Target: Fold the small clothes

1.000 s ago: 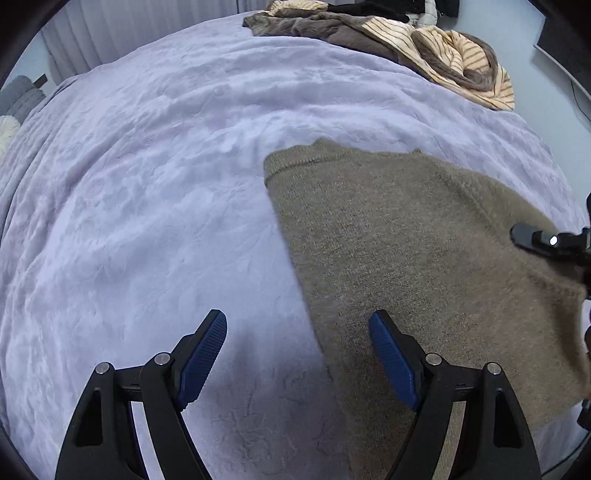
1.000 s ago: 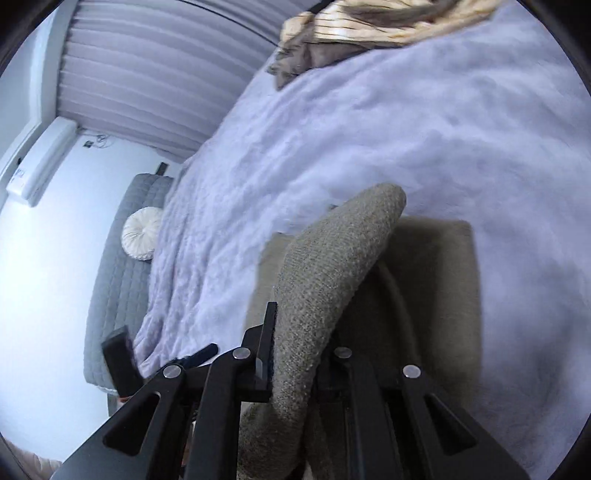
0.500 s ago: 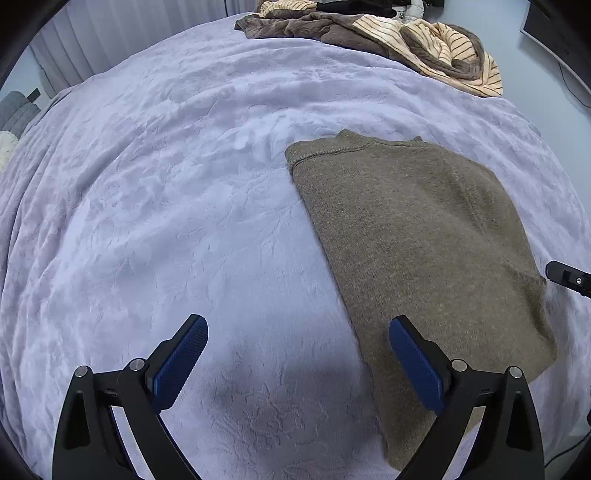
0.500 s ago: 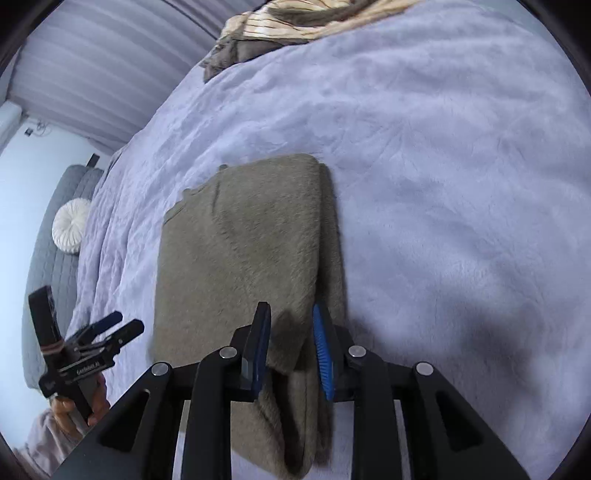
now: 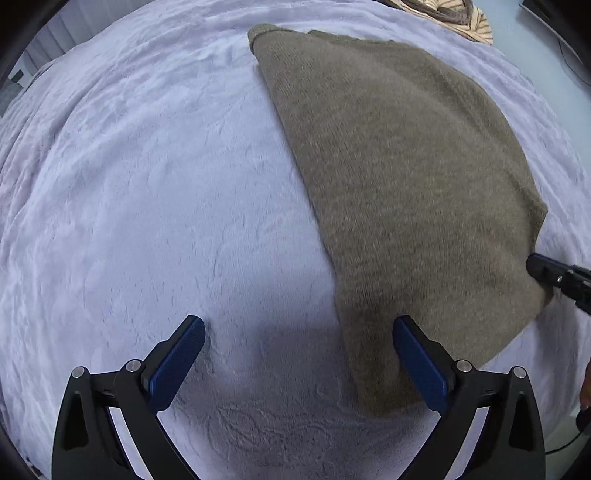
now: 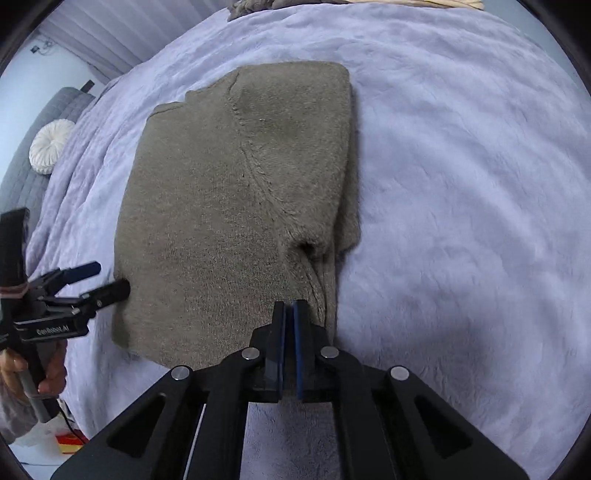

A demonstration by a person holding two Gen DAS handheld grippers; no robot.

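**Folded sweater on the bed, one gripper wide, one pressed together**

Much is cut off for us. In the left wrist view the striped clothes (image 5: 476, 22) show only as a sliver at the top edge, and the right gripper (image 5: 554, 277) enters from the right border as a dark tip with the rest out of frame. In the right wrist view the pile at the head of the bed is a blurred strip along the top rim. A hand (image 6: 48, 373) shows partly at the left edge, wrapped round the left gripper's handle. Something red and yellow lies on the floor at the lower left, too small for us to name.

We can read white lettering on the side of the left gripper (image 6: 99, 280), but it is too soft to spell with certainty.

The sweater (image 5: 406, 177), olive-brown knit, lies folded into a rough rectangle on the lilac blanket (image 5: 147, 203). A sleeve seam curves down its top layer, and a small hollow sits near its right edge in the right wrist view.

Our left gripper (image 5: 299, 354) is spread wide and holds nothing; its left pad (image 5: 177, 362) stands over bare blanket and its right pad over the sweater's near left corner. Our right gripper (image 6: 290, 314) has its blue pads nearly pressed together, a thin slit between them, with the tips at the sweater's (image 6: 229, 206) near edge. Whether any knit is pinched there we cannot tell.

A round white cushion (image 6: 50, 146) rests on a grey sofa (image 6: 22, 173) beyond the bed.
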